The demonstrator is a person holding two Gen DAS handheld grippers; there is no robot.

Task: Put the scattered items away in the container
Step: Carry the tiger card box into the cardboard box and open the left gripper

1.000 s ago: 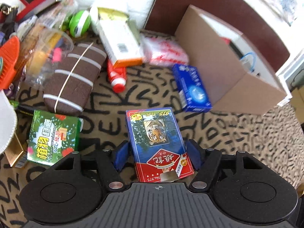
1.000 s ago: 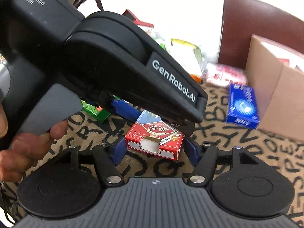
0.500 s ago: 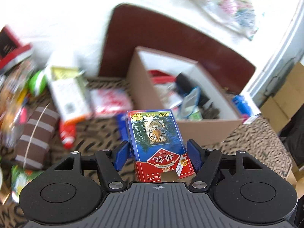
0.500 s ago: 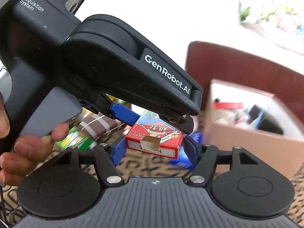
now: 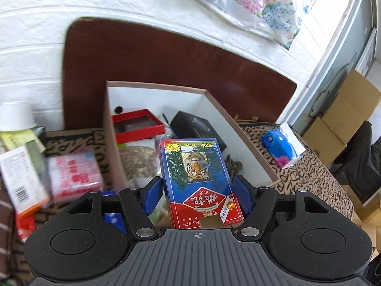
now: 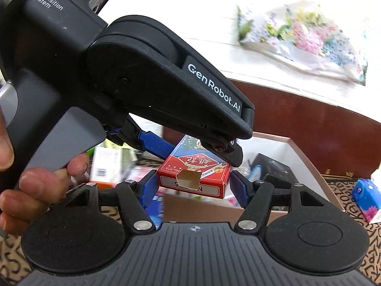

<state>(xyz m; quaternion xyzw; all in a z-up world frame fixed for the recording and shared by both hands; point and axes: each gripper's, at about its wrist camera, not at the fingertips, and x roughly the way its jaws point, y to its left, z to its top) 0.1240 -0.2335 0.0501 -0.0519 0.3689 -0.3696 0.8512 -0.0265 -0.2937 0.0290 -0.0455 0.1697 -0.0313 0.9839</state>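
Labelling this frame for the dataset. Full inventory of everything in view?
card box: 1, red and blue, tiger picture, clamped by both grippers over the container
container: 1, tan cardboard, white inside, part filled
red tray: 1, in container
black box: 1, in container
tissue pack: 1, blue, right of container
pink packet: 1, left of container
left gripper: shut on card box
right gripper: shut on card box
hand: on left gripper's handle

The open-topped brown cardboard box (image 5: pixel 247 140) is crowded inside by a red tray (image 5: pixel 138 126) and a black case (image 5: pixel 197 128); its near-right corner is left free.
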